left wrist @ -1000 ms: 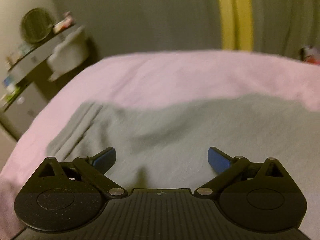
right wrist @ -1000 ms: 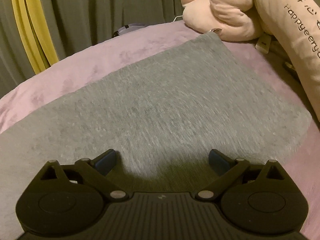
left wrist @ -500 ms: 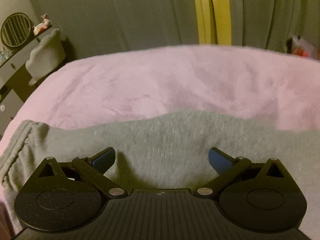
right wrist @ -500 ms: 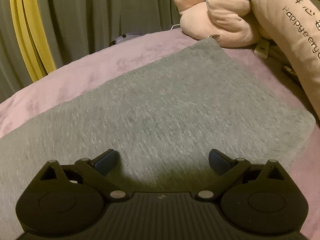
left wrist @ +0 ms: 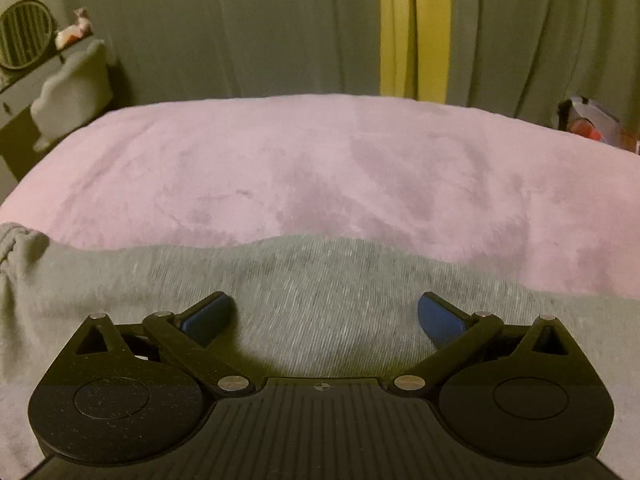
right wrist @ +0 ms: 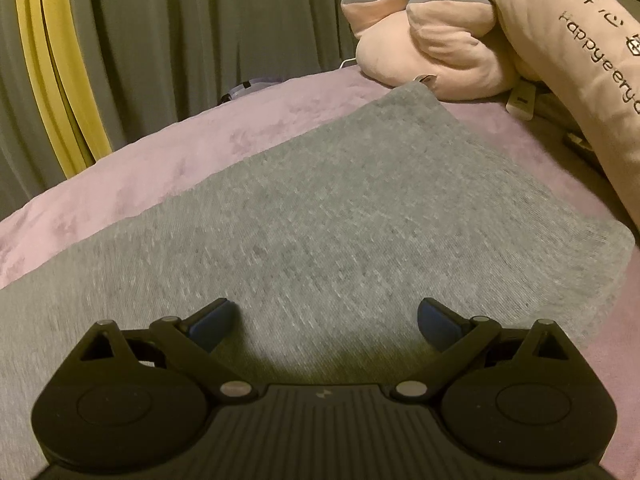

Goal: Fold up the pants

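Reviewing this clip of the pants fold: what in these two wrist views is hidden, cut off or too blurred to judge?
- Grey knit pants, left wrist view: near part hidden under the left gripper; elastic waistband cut off by the left edge.
- Same pants, right wrist view: near edge hidden by the right gripper; fold count unclear.
- Pink plush toy: cut off by the frame's top and right edges.
- Cluttered grey shelf: items too small.

I see a bed (left wrist: 320, 168) under a pink plush cover, its nap brushed into darker patches. Grey pants (right wrist: 320, 208) lie flat on it, spread smooth, the gathered waistband (left wrist: 12, 240) at one end. At the pants' other end, a pink and grey plush toy (right wrist: 432, 56) rests on the cover, touching the pants' far corner. Just beside the toy lies a small pale object I cannot identify.
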The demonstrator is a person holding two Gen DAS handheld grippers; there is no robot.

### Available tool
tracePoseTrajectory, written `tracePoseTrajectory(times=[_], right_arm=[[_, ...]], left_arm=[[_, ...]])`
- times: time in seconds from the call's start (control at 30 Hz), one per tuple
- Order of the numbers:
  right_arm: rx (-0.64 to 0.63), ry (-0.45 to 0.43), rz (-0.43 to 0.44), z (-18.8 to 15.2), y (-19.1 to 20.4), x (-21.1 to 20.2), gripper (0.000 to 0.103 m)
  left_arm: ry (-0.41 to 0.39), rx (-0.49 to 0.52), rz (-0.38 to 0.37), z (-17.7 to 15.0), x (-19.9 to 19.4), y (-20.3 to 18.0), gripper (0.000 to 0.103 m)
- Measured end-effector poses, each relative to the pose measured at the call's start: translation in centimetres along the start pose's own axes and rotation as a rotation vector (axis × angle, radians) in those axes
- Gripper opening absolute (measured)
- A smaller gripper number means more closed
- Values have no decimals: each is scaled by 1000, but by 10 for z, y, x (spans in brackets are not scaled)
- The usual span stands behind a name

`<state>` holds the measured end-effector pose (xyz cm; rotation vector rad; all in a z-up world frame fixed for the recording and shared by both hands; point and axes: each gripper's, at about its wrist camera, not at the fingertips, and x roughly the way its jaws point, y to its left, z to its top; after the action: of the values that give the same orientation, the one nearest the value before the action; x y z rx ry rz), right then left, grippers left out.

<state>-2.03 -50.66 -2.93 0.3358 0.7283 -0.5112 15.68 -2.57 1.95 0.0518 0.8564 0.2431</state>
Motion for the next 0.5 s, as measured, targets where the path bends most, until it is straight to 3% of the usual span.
tracePoseTrajectory(times=[0.17, 0.27, 0.33, 0.43, 0.5], right_arm=[[26, -40, 12, -1, -4, 1, 99], [78, -62, 47, 0, -13, -1, 99], [135, -74, 88, 0, -22, -3, 99], [256, -85, 177, 2, -44, -6, 99], [344, -70, 248, 5, -62, -8, 99]], left_arm=[[3, 120, -57, -34, -39, 14, 103], [81, 215, -82, -71, -50, 20, 103], [41, 173, -103, -91, -64, 33, 103], [88, 38, -142, -100, -73, 55, 103], [96, -2, -149, -103, -76, 65, 103]])
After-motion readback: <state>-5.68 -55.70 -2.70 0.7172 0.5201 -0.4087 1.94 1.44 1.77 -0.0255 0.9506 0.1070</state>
